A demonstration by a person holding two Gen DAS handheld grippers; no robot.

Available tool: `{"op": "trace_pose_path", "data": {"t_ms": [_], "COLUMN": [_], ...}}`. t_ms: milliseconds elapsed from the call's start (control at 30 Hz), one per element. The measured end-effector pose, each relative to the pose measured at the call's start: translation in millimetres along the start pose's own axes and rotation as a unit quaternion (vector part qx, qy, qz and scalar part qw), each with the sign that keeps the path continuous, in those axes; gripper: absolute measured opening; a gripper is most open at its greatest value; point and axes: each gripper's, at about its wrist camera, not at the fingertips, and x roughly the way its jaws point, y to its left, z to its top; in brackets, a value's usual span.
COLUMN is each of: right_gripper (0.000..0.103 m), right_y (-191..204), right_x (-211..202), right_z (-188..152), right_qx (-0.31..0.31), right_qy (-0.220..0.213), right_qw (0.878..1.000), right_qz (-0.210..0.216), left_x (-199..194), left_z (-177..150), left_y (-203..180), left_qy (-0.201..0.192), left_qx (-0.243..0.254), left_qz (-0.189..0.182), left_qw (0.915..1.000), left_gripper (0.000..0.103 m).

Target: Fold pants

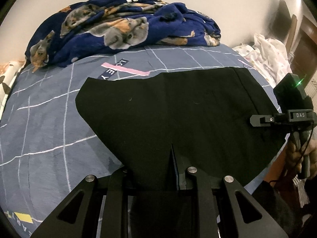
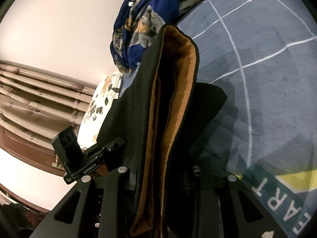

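Observation:
Black pants (image 1: 168,109) lie across the blue-grey checked bedsheet (image 1: 43,119). My left gripper (image 1: 158,176) is shut on their near edge, where a thin fold of cloth stands up between the fingers. At the right, a hand holds my right gripper (image 1: 256,120), which pinches the pants' right edge. In the right wrist view the pants (image 2: 138,103) hang lifted and doubled in my right gripper (image 2: 158,178), with the brown lining (image 2: 178,83) showing. My left gripper (image 2: 116,142) grips the same cloth at the left there.
A crumpled navy dog-print blanket (image 1: 118,25) is heaped at the back of the bed. A floral pillow (image 2: 99,107) lies at the bed's corner. White patterned cloth (image 1: 267,53) is piled at the far right, near a wooden door (image 1: 305,45). The bed's edge runs by the hand.

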Motion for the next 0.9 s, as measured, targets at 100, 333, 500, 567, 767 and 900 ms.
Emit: {"op": "trace_pose_path", "data": {"t_ms": [100, 333, 500, 567, 767, 900], "right_gripper": [0.026, 0.026, 0.026, 0.026, 0.026, 0.026], "right_y": [2.4, 6.1, 10.2, 13.9, 15.5, 17.1], "right_x": [3.3, 12.8, 18.0, 21.2, 29.4, 32.2], "right_z": [1.3, 4.0, 5.9, 6.9, 14.0, 19.6], "right_qx": [-0.001, -0.002, -0.014, -0.020, -0.025, -0.025], "right_qy": [0.001, -0.001, -0.001, 0.000, 0.000, -0.001], "right_qw": [1.000, 1.000, 1.000, 1.000, 1.000, 1.000], "right_qz": [0.001, 0.005, 0.001, -0.003, -0.004, -0.003], "left_x": [-0.3, 1.4, 2.4, 3.6, 9.0, 11.9], "left_z": [1.8, 6.2, 10.9, 13.4, 23.5, 32.0], "left_y": [4.5, 18.0, 27.3, 30.4, 40.0, 44.6], "left_qy": [-0.002, -0.004, -0.009, -0.010, -0.011, -0.011], "left_qx": [-0.002, -0.013, -0.021, -0.023, -0.029, -0.033], "left_qz": [0.005, 0.018, 0.027, 0.031, 0.042, 0.047], "left_qw": [1.0000, 0.9998, 0.9994, 0.9992, 0.9986, 0.9983], "left_gripper": [0.021, 0.021, 0.021, 0.021, 0.021, 0.021]}}
